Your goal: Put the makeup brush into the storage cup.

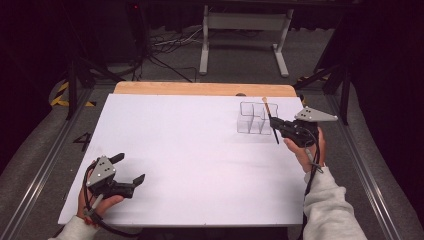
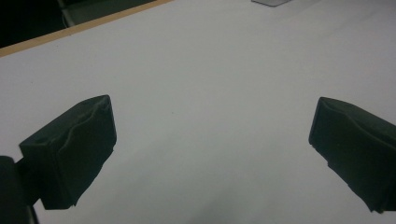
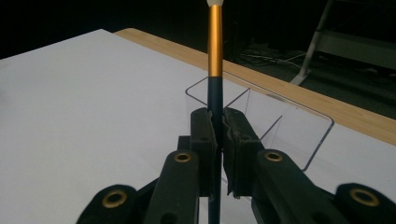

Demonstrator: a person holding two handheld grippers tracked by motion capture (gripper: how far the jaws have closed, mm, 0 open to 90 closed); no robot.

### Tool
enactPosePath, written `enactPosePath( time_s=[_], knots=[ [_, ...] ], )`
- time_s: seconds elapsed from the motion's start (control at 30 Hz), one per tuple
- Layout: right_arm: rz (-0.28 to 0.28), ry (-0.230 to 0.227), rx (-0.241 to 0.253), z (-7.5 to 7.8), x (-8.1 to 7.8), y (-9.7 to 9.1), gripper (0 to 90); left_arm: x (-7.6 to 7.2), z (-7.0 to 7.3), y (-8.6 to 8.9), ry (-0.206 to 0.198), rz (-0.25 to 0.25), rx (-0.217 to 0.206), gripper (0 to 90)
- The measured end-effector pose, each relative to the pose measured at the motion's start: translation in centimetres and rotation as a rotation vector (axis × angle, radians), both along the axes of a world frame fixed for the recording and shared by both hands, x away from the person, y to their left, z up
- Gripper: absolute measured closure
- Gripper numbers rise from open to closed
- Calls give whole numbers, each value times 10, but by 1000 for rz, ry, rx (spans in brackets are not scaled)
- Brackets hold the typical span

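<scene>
The brush (image 3: 215,56), a thin stick with a dark lower shaft, a gold band and a pale tip, stands nearly upright in the middle of the right gripper view, pinched between the jaws of the right gripper (image 3: 217,135), which are closed tight on the dark part. In the high view it sits at the right of the frame, leaning slightly, just beside the clear divided organizer (image 1: 256,118) in the upper right of the white sheet (image 1: 190,150).

The grip is on a slim, round shaft, so the brush could pivot or slide between the pads if its lower end knocks the clear wall on the way in. The walls are hard to see, and I cannot tell for sure which compartment lies directly under the brush; a misjudged drop could land it on a divider or push the light organizer toward the wooden table edge (image 1: 200,89).

The left gripper (image 1: 126,170) rests at the lower left of the high view, jaws spread wide with nothing between them, well apart from the organizer and unable to steady it.
</scene>
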State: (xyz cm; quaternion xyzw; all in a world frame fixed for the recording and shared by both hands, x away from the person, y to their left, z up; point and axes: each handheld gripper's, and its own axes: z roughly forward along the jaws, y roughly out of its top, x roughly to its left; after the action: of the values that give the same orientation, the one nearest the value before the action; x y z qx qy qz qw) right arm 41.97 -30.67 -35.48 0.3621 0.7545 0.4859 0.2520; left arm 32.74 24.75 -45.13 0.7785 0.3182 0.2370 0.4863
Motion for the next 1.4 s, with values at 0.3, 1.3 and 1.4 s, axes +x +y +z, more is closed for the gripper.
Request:
enactPosePath(
  time_s=[0.3,1.3,1.4],
  knots=[
    [-28,-69,25,4,8,5,834,0,-1,0,2,4,-4,17],
    [-107,-182,92,17,43,16,834,-11,-3,6,2,16,0,22],
    [-118,-183,102,14,46,16,834,-11,-3,7,2,18,-2,22]
  ],
)
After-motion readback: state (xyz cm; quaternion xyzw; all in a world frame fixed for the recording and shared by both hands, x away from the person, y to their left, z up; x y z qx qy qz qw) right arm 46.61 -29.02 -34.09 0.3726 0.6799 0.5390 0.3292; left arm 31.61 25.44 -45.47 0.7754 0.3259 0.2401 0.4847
